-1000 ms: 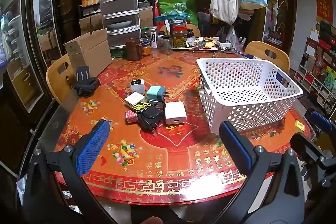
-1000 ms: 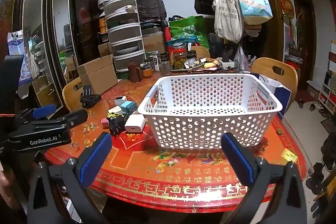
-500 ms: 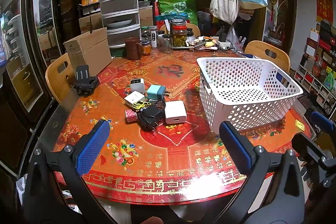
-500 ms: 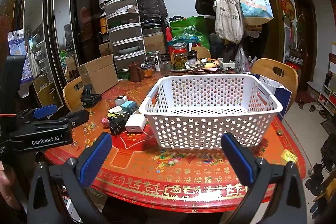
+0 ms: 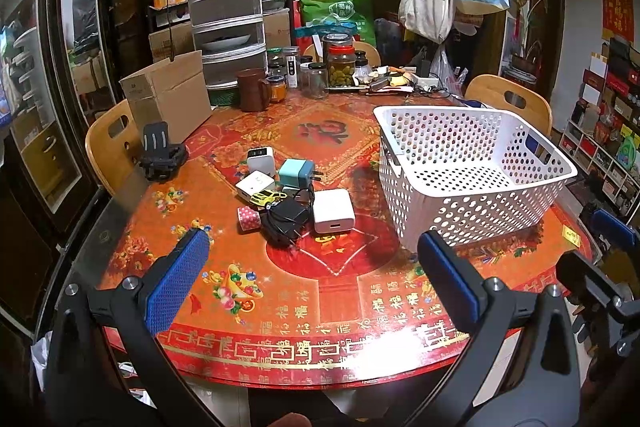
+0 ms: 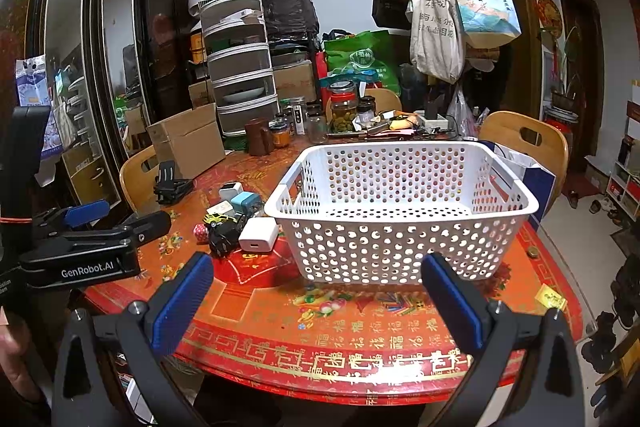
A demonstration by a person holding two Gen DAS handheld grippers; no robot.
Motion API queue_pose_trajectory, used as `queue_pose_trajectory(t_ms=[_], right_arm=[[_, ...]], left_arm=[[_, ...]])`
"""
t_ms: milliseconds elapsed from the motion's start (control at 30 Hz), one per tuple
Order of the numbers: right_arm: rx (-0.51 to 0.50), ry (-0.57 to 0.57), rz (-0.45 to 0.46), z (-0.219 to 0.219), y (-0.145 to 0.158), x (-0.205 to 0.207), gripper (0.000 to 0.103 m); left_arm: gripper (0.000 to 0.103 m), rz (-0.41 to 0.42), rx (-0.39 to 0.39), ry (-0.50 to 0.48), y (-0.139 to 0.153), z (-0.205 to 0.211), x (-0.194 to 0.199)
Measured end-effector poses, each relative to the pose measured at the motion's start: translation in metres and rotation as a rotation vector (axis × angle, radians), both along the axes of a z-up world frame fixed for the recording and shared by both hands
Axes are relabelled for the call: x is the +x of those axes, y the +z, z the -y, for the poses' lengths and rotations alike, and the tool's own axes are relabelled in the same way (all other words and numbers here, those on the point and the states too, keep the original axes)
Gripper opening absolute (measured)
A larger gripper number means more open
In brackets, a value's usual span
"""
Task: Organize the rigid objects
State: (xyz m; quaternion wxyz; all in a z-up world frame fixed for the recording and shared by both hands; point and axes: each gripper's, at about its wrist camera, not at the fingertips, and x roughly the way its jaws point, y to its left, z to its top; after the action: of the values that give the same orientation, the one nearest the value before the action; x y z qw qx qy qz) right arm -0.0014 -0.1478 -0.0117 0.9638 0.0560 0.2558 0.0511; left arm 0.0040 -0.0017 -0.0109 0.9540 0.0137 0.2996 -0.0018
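Starting position for sorting the small rigid items into the white basket (image 5: 476, 171), which stands empty on the red table (image 5: 336, 291) toward the right side. Left gripper (image 5: 308, 275) hovers above the near table edge with its 2 blue-padded fingers (image 5: 176, 279) spread wide and nothing between them; right gripper (image 6: 316, 295) hovers likewise in front of the basket, fingers apart and empty. Nothing has been lifted yet, so the step in hand appears to be the approach to the first pick. Cluster of items lies just left of the basket, packed close and partly touching: 3 white chargers, namely the large white charger (image 5: 333, 211) nearest the basket, a flat white adapter (image 5: 255, 184) and a small white charger (image 5: 261, 159) behind it; 1 teal plug (image 5: 296, 174); 1 black adapter (image 5: 286, 221) with its cord bundled; 1 yellow toy car (image 5: 268, 197); 1 pink patterned roll (image 5: 249, 219). That gives 7 pieces by my count, though more may hide behind the pile. Next move likely calls for the left gripper to travel forward and down over an outer piece, probably the large white charger, with its fingers straddling the body clear of the black cord. Black clamp-like mount (image 5: 160, 155) sits apart near the cardboard box (image 5: 168, 95).
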Motion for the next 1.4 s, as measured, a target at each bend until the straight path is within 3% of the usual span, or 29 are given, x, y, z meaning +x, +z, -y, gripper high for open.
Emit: queue_pose_trajectory(t_ms=[167,1400], right_arm=[[0.0,0.001,0.0,-0.0001,-0.0001,0.0,0.103],[-0.007,0.003,-0.006,0.0003,-0.0019,0.0016,0.103]], left_arm=[[0.103,-0.005,-0.028,0.006,-0.0002,-0.0061,0.0019],[0.103,-0.014,-0.008,-0.009,-0.0064,0.0003,0.0035]])
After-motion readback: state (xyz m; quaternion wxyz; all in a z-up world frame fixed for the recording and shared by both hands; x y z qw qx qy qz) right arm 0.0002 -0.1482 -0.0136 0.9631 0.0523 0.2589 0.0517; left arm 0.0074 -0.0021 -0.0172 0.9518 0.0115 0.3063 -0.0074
